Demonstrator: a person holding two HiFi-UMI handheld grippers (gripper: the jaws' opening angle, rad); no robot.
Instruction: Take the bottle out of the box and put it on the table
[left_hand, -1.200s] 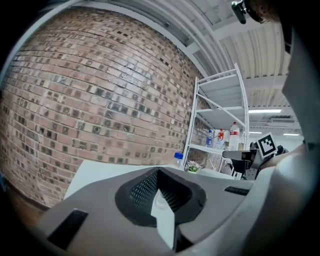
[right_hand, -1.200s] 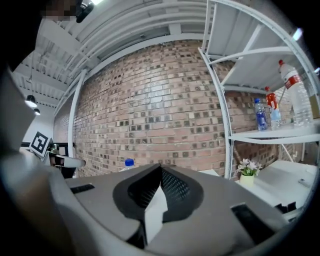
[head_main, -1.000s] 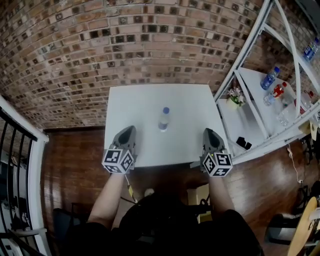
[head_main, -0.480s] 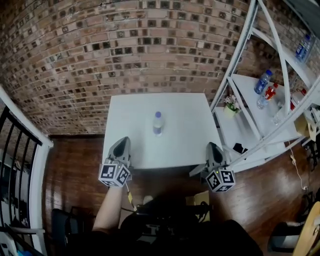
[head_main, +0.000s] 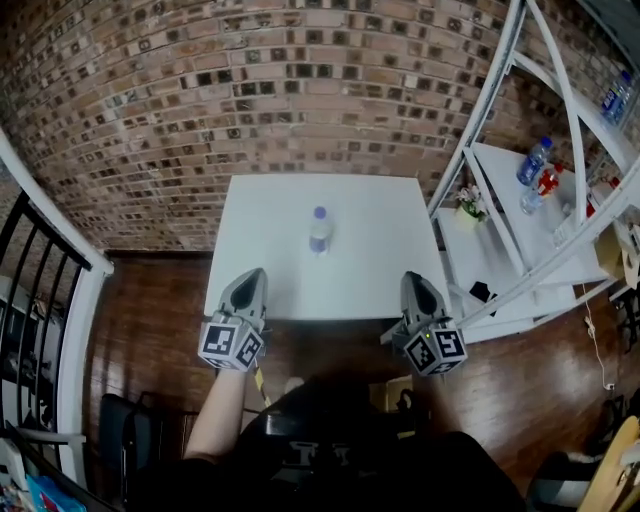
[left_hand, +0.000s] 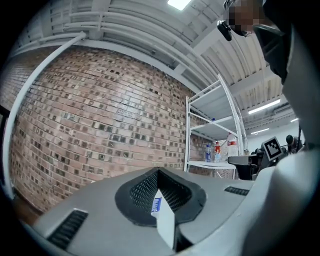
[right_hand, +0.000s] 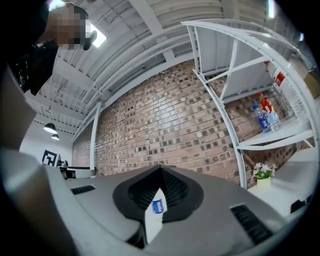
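The left gripper (left_hand: 159, 174), jaws pressed together, faces a brick wall (left_hand: 100, 125); bottles (left_hand: 218, 151) stand on a white shelf (left_hand: 214, 128) to its right.

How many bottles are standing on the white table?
1. The bottle stands upright near the middle of the table. More bottles sit on the shelf at the right, not on it.

The clear plastic bottle with a blue cap (head_main: 319, 232) stands near the middle of the white square tabletop (head_main: 370, 215). The left hand-held gripper (head_main: 254, 276) is over its near left corner, and the right hand-held gripper (head_main: 412, 279) is over its near right corner. A white metal shelf rack (head_main: 505, 180) stands just right of the tabletop, with a brick wall (head_main: 250, 100) behind.
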